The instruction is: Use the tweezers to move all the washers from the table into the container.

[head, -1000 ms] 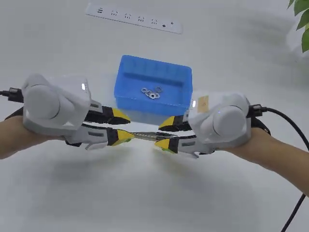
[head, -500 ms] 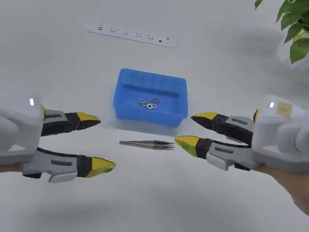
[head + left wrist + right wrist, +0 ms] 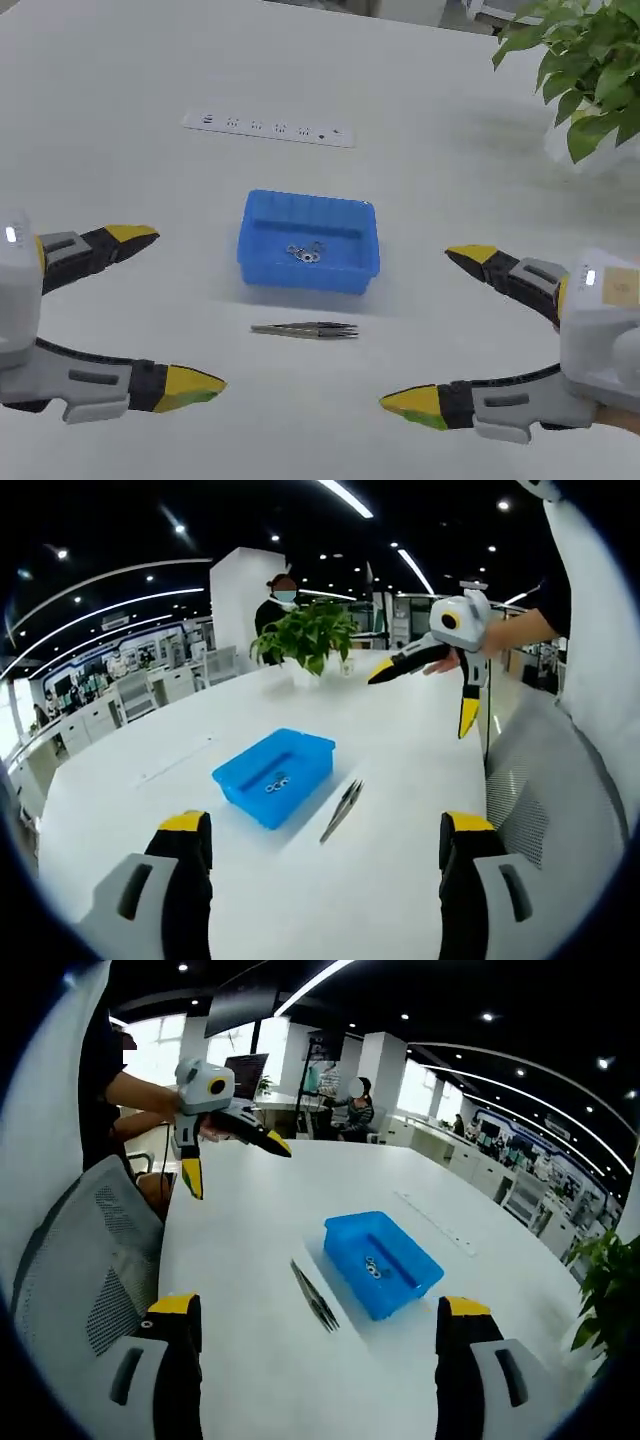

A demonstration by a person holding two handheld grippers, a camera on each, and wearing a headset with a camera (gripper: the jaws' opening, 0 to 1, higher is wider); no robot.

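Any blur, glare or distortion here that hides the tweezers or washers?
Head view: soft, even light, faint shadows, tweezers and washers in the blue container sharp. Left gripper view: heavy fisheye bending, washers tiny. Right gripper view: same bending, no glare on the table.

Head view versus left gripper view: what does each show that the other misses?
Head view: the power strip sockets beyond the container. Left gripper view: a mesh chair, a standing person behind the plant, ceiling lights. Both: the blue container holding the washers, tweezers lying on the table near it, right tongs open.
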